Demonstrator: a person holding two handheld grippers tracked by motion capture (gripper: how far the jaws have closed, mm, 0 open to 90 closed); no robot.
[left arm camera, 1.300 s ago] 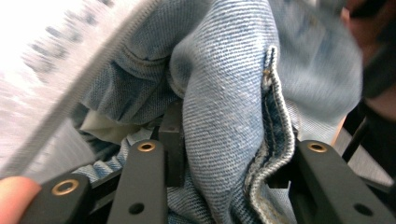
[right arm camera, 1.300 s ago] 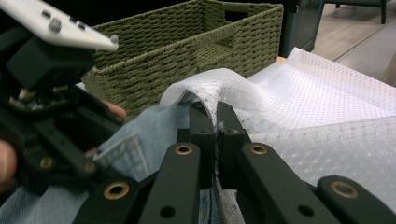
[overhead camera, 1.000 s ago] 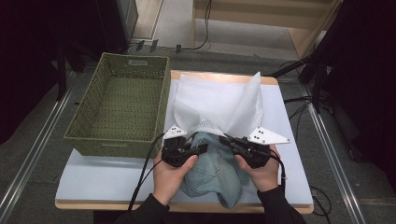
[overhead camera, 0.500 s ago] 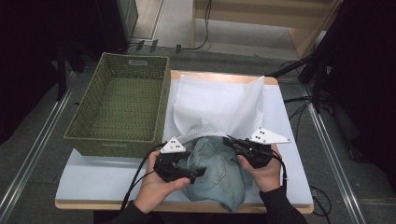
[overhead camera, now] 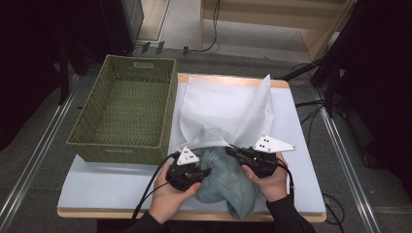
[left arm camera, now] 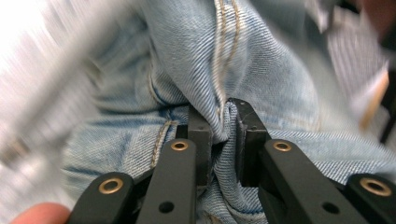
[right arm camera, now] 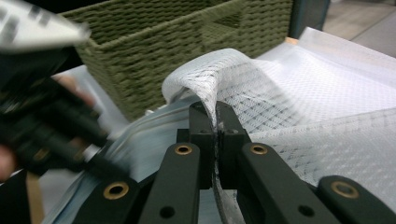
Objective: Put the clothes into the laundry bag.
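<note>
The person is feeding a pair of light-blue jeans (overhead camera: 228, 179) into a white mesh laundry bag (overhead camera: 223, 109) that lies flat on the counter (overhead camera: 111, 182), its mouth turned toward the person. The jeans sit bunched at the near edge of the counter, between the two hands, with their far end already under the lifted lip of the bag.

The right tool (right arm camera: 217, 122) is clamped on the rim of the mesh, its pads pressed together with a fold of netting rising between them. That grip appears meant to hold the mouth raised so the denim can slide beneath it. The left tool (left arm camera: 223, 123) has just been closing, and its jaws now pinch a ridge of denim beside a double-stitched seam, likely to push or drag the bundle forward into the opening.

A green woven basket (overhead camera: 124, 114) stands empty just left of the bag, probably where the packed bag will go.

How much of the jeans is inside the bag is hard to judge, since the mesh and both hands cover the join. The left gripper view is blurred at its edges, and in the right gripper view the other tool is a dark smear at the left. Any zipper on the bag is not discernible.
</note>
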